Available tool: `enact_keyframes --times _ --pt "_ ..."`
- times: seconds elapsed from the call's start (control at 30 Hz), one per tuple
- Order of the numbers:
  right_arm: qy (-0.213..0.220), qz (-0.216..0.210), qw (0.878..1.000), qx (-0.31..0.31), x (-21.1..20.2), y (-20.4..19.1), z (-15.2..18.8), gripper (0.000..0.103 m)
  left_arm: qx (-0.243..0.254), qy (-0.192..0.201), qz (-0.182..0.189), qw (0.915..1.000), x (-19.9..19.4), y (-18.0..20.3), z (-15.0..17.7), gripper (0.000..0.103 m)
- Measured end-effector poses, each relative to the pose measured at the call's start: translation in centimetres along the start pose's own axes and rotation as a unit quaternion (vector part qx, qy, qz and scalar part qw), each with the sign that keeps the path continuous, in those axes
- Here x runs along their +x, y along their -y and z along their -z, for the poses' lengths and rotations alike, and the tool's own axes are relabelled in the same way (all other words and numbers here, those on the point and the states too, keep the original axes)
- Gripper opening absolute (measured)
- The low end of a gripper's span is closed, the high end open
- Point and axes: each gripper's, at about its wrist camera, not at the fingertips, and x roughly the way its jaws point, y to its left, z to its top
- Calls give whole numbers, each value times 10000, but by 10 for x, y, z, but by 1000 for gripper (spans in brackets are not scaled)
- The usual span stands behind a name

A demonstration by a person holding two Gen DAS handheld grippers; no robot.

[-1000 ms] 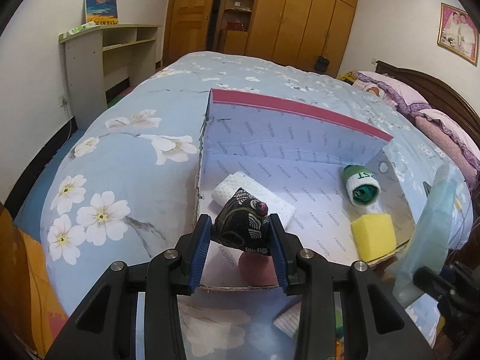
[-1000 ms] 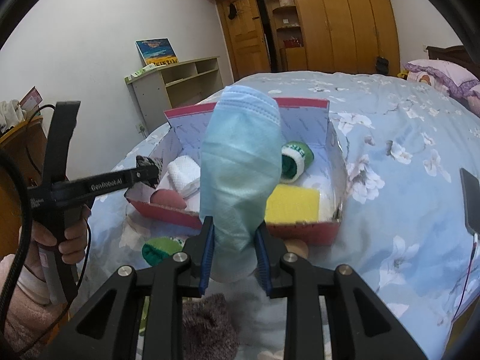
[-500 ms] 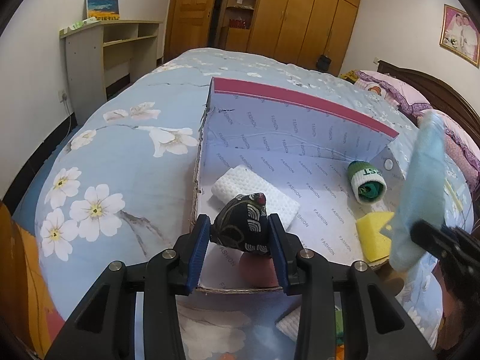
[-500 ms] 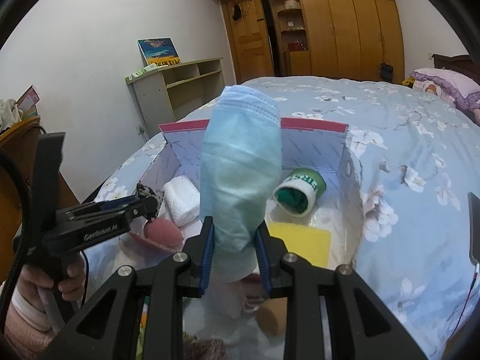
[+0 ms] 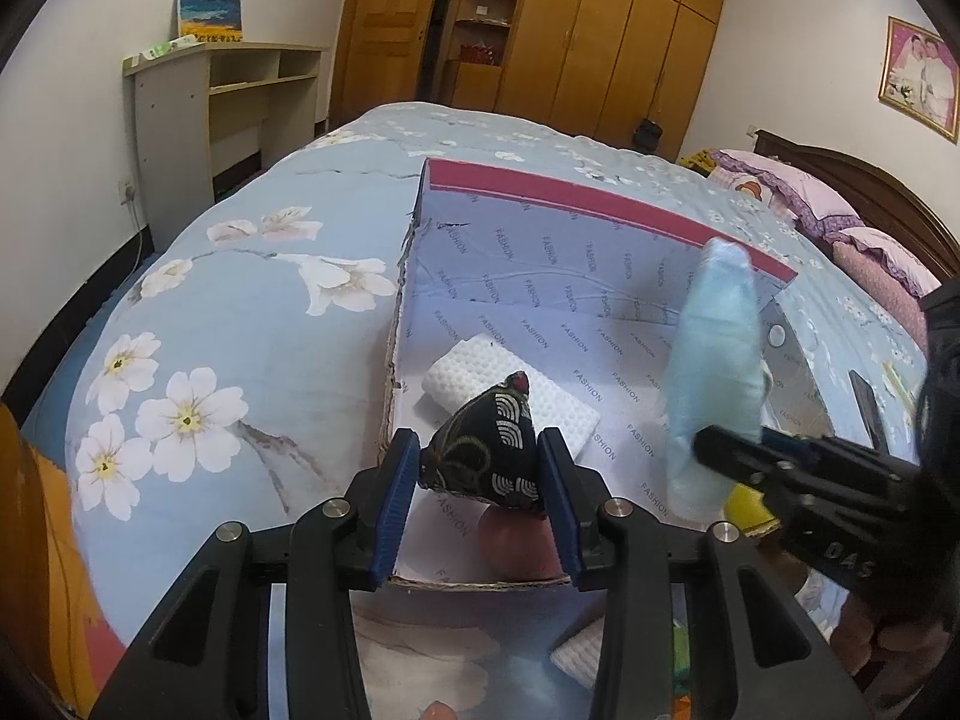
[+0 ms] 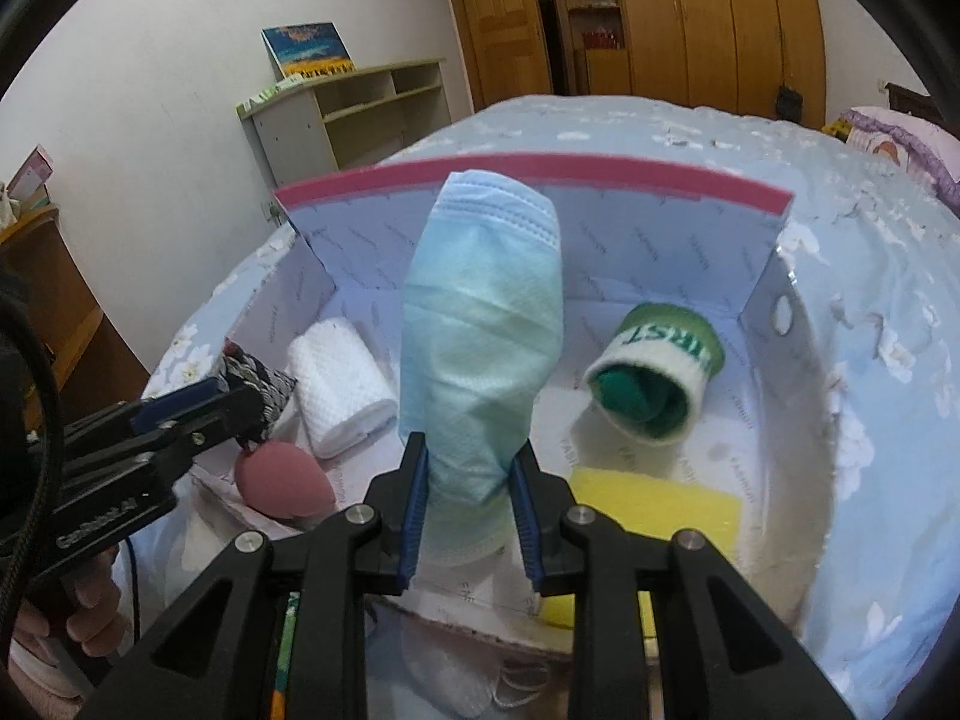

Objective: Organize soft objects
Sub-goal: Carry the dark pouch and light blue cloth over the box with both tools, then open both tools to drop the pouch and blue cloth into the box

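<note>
since a second ago both grippers have come in over the open cardboard box [image 6: 756, 276], and the right one now holds its load above the box floor instead of short of the near wall.

left gripper [image 5: 483, 480] is clamped narrow on a small black pouch [image 5: 489, 456], pyramid-shaped, printed with white arcs and tipped with a red bead; it hangs over the box's near-left corner, just above a pink egg-shaped sponge [image 6: 282, 483] that lies against the near wall. beside that, a white waffle-textured cloth [image 6: 339, 387], rolled, rests on the floor near the left wall.

right gripper [image 6: 471, 504] pinches a pale blue face mask [image 6: 480, 348], pleated and folded lengthwise, standing upright between the blue pads [image 6: 415, 504], its lower end bunched below the fingers. it sits over the middle of the box, where the floor looks bare, though the mask hides part of it.

to the right lie a rolled green sock with a white lettered cuff [image 6: 657, 381], on its side near the back-right corner, and a flat yellow sponge [image 6: 654, 501] along the near-right wall. the far wall stands tall with a red top edge; the near wall is low and frayed. outside it, on the floral bedspread [image 5: 240, 324], another white mask [image 6: 456, 684] lies below the right gripper. a phone [image 5: 864, 402] lies on the bed right of the box.
</note>
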Motion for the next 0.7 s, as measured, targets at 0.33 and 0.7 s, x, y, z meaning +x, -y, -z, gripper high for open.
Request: enact_keyframes --times 0.33,0.7 --pt "-100 109 9999 74 7 1 -2 49 32 12 -22 10000 1 1 -1 42" --pt "72 131 9997 206 -11 10 2 54 -31 -4 46 10000 -12 3 2 50"
